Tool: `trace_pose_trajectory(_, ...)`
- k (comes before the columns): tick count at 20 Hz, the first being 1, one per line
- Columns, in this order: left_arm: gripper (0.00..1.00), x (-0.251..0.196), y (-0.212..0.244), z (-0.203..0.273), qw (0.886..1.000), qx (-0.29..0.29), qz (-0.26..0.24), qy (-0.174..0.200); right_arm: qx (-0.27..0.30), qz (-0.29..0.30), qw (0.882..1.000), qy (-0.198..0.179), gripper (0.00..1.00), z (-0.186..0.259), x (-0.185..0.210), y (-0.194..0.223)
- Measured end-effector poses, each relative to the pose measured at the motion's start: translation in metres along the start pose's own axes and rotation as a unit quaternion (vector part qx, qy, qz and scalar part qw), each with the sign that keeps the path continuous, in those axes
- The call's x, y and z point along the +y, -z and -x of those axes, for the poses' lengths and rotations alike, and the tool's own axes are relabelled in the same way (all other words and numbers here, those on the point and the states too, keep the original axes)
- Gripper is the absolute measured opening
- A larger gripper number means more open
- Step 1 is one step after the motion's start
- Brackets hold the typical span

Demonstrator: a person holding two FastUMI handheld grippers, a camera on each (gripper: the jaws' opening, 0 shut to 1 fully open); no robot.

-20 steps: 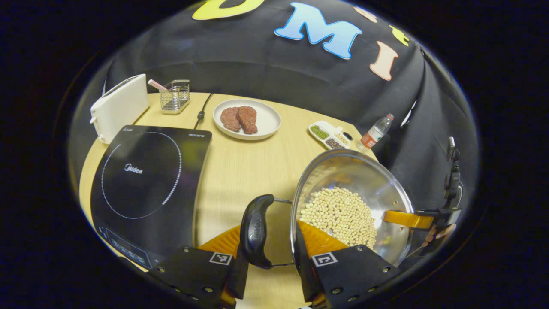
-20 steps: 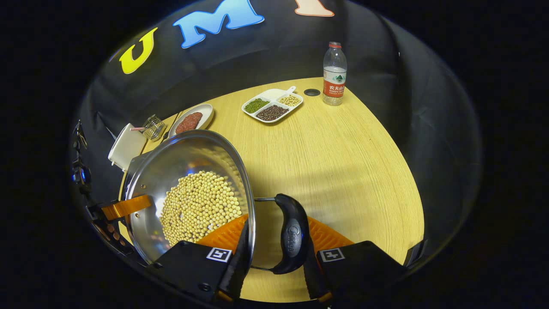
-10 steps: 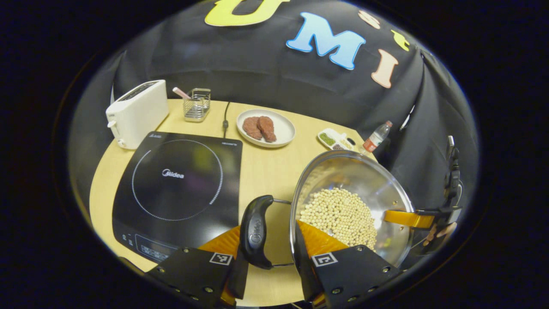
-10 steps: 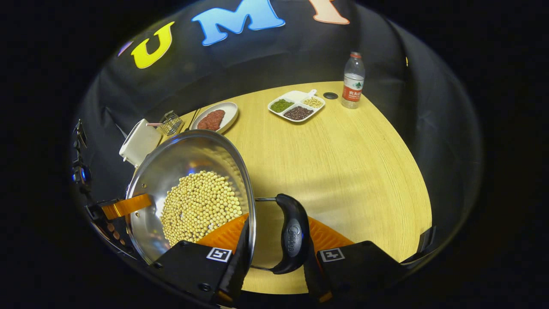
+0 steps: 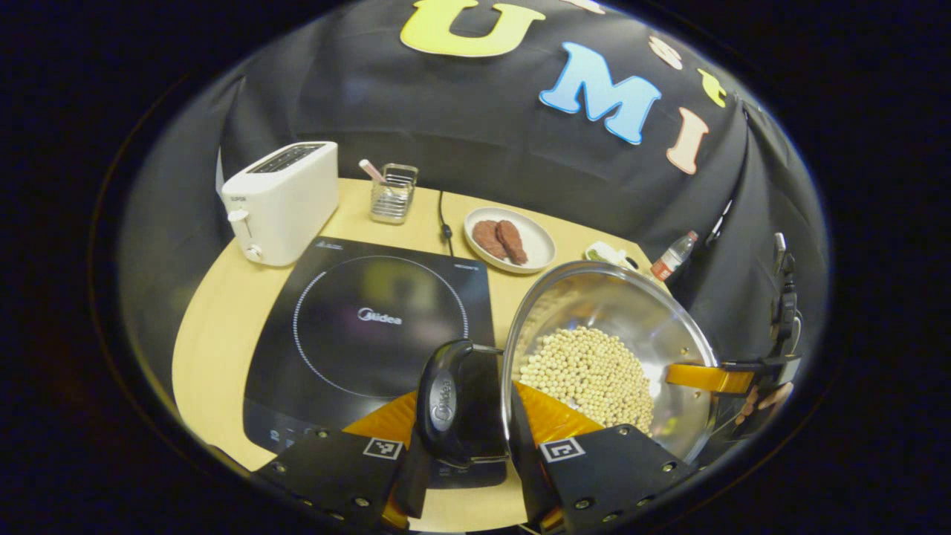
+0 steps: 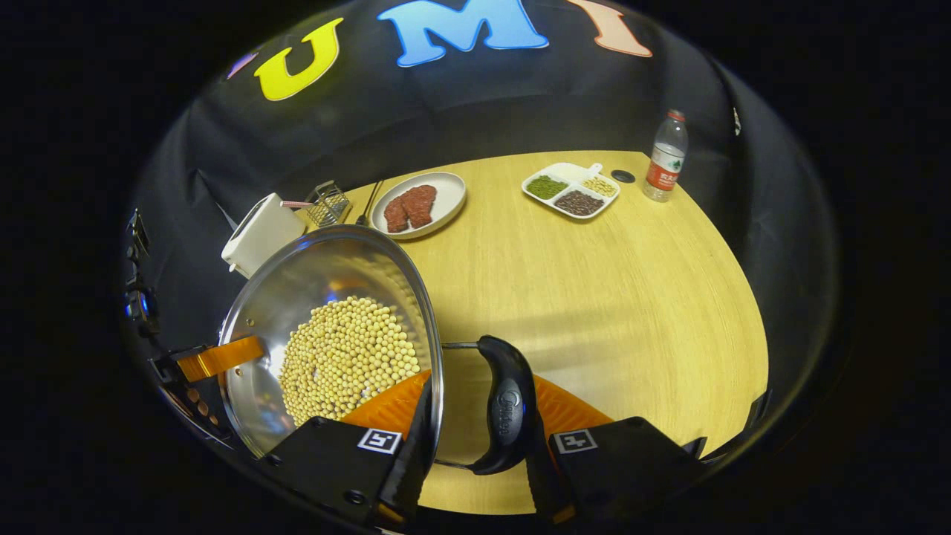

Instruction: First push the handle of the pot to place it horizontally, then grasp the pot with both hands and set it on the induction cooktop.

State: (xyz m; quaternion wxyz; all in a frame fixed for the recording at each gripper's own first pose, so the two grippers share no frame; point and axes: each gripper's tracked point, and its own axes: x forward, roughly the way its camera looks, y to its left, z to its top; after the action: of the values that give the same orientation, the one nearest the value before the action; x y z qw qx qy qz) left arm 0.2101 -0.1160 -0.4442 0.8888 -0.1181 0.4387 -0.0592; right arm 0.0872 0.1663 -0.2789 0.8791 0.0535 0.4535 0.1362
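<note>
Compared with the earlier frames, the induction cooktop (image 5: pixel 371 327) has drawn in from the left of the left gripper view until its near right corner sits under the pot's left handle (image 5: pixel 443 401); the toaster (image 5: pixel 282 200) and meat plate (image 5: pixel 510 239) have shifted right with it. In the right gripper view the sectioned dish (image 6: pixel 570 192) and water bottle (image 6: pixel 665 156) have slid right and more bare table (image 6: pixel 609 312) lies open. Judgement: the pot (image 5: pixel 605 357) is airborne and travelling left toward the cooktop; the carry is well advanced but the pot is not yet over the ring.

Grip state: the left gripper (image 5: pixel 475 446) straddles the left handle and pot rim, fingers closed in on both. The right gripper (image 6: pixel 475 446) holds the right handle (image 6: pixel 505 405) and rim likewise. Firm pressure is inferred from the lift.

Pot position: between the two grippers, right of the cooktop's centre, carrying a bed of soybeans (image 6: pixel 345 357).

Count:
- Pot: one, two handles.
- Cooktop: one.
- Toaster: one.
- Wire caddy (image 5: pixel 392 195): one.
- Meat plate: one, two pieces.
- Sectioned dish: one, three fillings.
- Bottle: one.
</note>
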Motion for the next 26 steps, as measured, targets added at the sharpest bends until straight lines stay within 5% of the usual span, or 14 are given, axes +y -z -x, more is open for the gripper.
trace_pose_trajectory(13, 0.52, -0.005, 0.003, -0.001, 0.999, -0.014, -0.002, -0.030, 0.008, -0.008, 1.000, -0.029, 0.60, -0.051, 0.115, -0.017)
trace_pose_trajectory(26, 0.52, -0.007, -0.005, -0.001, 0.998, -0.034, -0.024, -0.036, -0.009, -0.060, 0.997, -0.047, 0.55, -0.108, 0.160, -0.035)
